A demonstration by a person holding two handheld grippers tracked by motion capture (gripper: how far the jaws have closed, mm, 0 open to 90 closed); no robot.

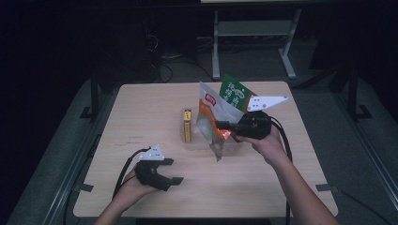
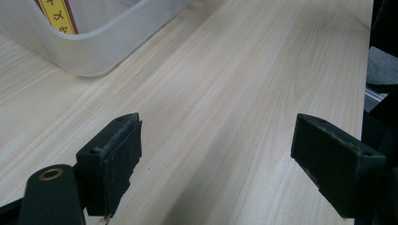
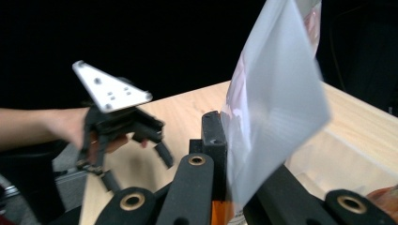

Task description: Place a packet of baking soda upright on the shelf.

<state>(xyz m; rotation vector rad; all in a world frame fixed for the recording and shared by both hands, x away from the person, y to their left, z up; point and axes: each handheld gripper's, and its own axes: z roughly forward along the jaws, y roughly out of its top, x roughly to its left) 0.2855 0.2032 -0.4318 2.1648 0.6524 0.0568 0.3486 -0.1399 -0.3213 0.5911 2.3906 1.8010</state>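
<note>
High view: a clear plastic bin (image 1: 202,143) is seen near the middle of a light wooden table (image 1: 141,103). A yellow box with a dark red stripe (image 1: 187,125) is stood upright at the bin's left end. At the right end a silver-and-orange snack pouch (image 1: 209,119) is held up, tilted, with its lower end low over the bin; whether it touches the bin floor cannot be told. A green-and-white snack bag (image 1: 234,93) is seen just behind the pouch, and it appears to stand in the bin too, though its base is hidden.

The right gripper (image 1: 225,126) is closed on the snack pouch, gripped at its lower right edge by jaws pointing left. In the right gripper view the pouch's grey back face (image 3: 277,108) is seen pinched between the two black jaws.

The left gripper (image 1: 171,171) is held low over the near-left part of the table, well apart from the bin, with its jaws spread wide and nothing between them. In the left gripper view bare tabletop (image 2: 225,93) is seen between the two pads (image 2: 112,159), and the bin's rounded corner (image 2: 94,51) with the yellow box (image 2: 58,16) inside is seen at upper left.
</note>
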